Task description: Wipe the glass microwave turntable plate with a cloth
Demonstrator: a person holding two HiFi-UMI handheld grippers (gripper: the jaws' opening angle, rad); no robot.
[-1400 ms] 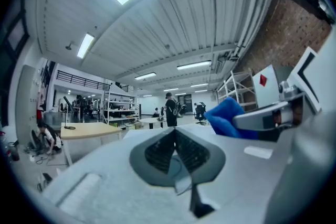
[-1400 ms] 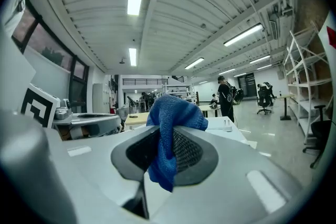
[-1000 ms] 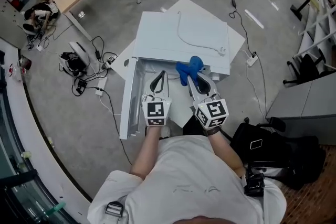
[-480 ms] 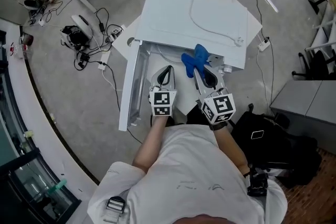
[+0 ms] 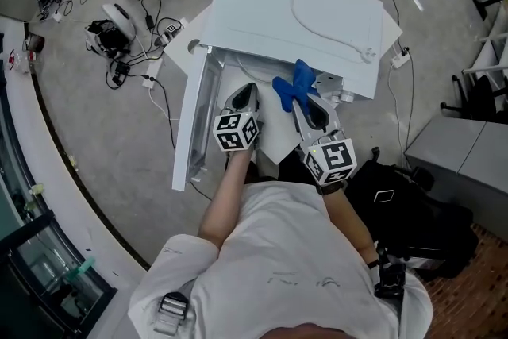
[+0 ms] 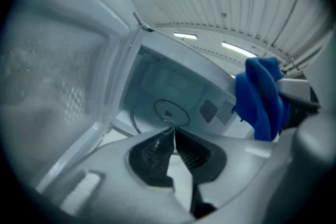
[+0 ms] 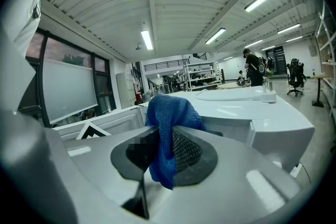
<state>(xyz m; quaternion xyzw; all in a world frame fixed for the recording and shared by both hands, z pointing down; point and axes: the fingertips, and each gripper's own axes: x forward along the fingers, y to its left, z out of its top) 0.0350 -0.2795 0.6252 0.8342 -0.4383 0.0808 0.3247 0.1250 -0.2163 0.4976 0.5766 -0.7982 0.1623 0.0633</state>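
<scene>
The cloth (image 7: 170, 107) in the right gripper (image 7: 164, 134) is blue, with a nubbly, matt weave. Both grippers' shells look like smooth, pale plastic, and their pads (image 6: 155, 155) are black, ribbed and matt. Ahead of the left gripper (image 6: 172, 131), the microwave (image 5: 302, 20) is smooth white with a soft gloss. Its door (image 6: 63, 76) pane is speckled with fine mesh.

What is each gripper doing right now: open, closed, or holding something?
Left gripper: closed, empty.
Right gripper: closed on the blue cloth.
</scene>
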